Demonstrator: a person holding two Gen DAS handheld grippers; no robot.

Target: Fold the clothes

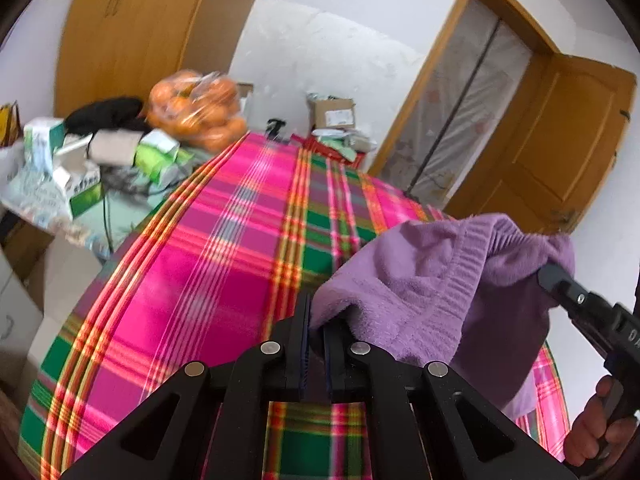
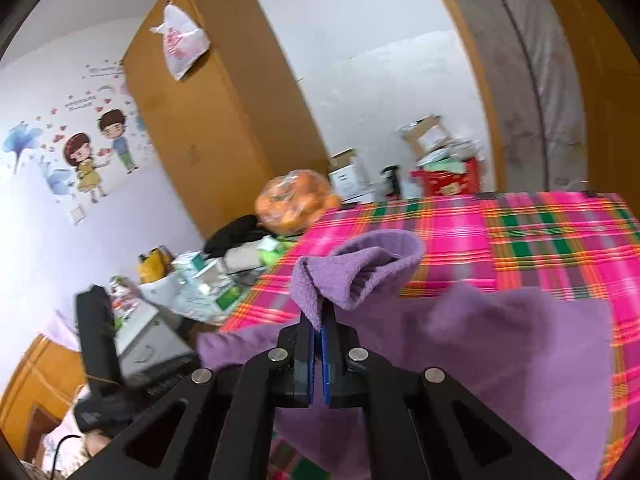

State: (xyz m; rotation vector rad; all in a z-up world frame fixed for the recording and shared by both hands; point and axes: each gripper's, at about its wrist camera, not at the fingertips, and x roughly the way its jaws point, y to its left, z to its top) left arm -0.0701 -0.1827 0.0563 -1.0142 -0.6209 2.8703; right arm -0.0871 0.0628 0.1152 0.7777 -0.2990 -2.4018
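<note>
A purple towel [image 1: 440,280] hangs in the air above the plaid bed cover [image 1: 200,280]. My left gripper [image 1: 317,320] is shut on one corner of it. The right gripper [image 1: 554,280] comes in from the right edge of the left wrist view, also clamped on the towel, with a hand [image 1: 592,432] on its handle. In the right wrist view my right gripper [image 2: 319,316] is shut on a bunched corner of the purple towel [image 2: 500,360], which drapes down toward the plaid cover [image 2: 540,240]. The left gripper's body [image 2: 100,344] shows blurred at the left.
A side table [image 1: 116,220] left of the bed holds boxes [image 1: 80,188], a black item and a bag of oranges [image 1: 200,112]. A wooden wardrobe [image 1: 132,28] stands behind it. Cardboard boxes [image 1: 332,114] sit past the bed's far end, and an open wooden door [image 1: 560,140] is at right.
</note>
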